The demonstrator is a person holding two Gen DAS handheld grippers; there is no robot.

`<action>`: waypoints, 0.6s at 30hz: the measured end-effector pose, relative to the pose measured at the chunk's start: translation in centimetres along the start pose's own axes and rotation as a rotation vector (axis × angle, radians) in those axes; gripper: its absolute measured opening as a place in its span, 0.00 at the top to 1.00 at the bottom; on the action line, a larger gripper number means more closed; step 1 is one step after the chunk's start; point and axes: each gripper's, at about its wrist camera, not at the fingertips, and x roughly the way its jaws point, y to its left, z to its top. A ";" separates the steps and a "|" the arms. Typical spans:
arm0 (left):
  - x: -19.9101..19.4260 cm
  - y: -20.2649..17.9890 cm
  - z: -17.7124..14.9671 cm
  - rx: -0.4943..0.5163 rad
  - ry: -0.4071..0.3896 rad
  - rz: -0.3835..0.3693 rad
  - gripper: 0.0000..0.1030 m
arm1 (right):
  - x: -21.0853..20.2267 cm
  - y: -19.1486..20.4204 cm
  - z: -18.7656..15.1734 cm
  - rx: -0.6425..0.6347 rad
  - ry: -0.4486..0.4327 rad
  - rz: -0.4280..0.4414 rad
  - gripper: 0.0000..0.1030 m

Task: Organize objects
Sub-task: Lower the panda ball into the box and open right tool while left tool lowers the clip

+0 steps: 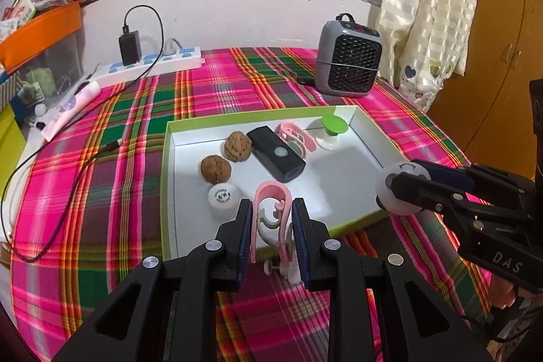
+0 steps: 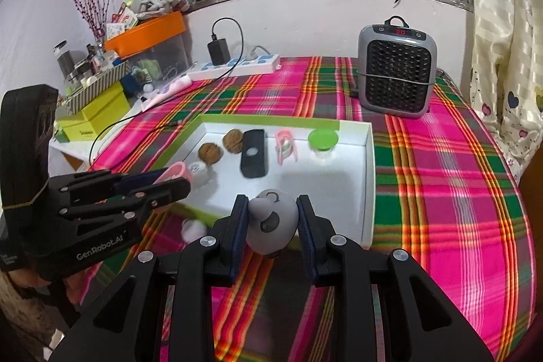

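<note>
A white tray with a green rim [image 1: 258,116] [image 2: 370,178] lies on the plaid cloth. In it are two walnuts [image 1: 216,169] [image 2: 210,152], a black device [image 1: 275,154] [image 2: 254,152], a pink clip [image 1: 294,134] [image 2: 285,145], a green-capped jar [image 1: 333,131] [image 2: 322,143] and a white ball [image 1: 223,196] [image 2: 200,172]. My left gripper [image 1: 272,234] [image 2: 169,184] is shut on a second pink clip [image 1: 274,219] over the tray's near edge. My right gripper [image 2: 271,226] [image 1: 404,189] is shut on a white panda ball [image 2: 271,224] [image 1: 400,192] at the tray's near right corner.
A grey heater [image 1: 349,56] [image 2: 397,70] stands behind the tray. A white power strip with a black charger [image 1: 149,63] [image 2: 234,65] and a cable lie at the back left. Storage boxes [image 2: 142,33] crowd the left edge. A curtain [image 1: 427,5] hangs at the right.
</note>
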 end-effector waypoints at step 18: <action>4.3 0.7 2.4 -0.024 0.039 0.011 0.79 | 4.6 -2.8 2.5 0.024 0.045 -0.004 0.71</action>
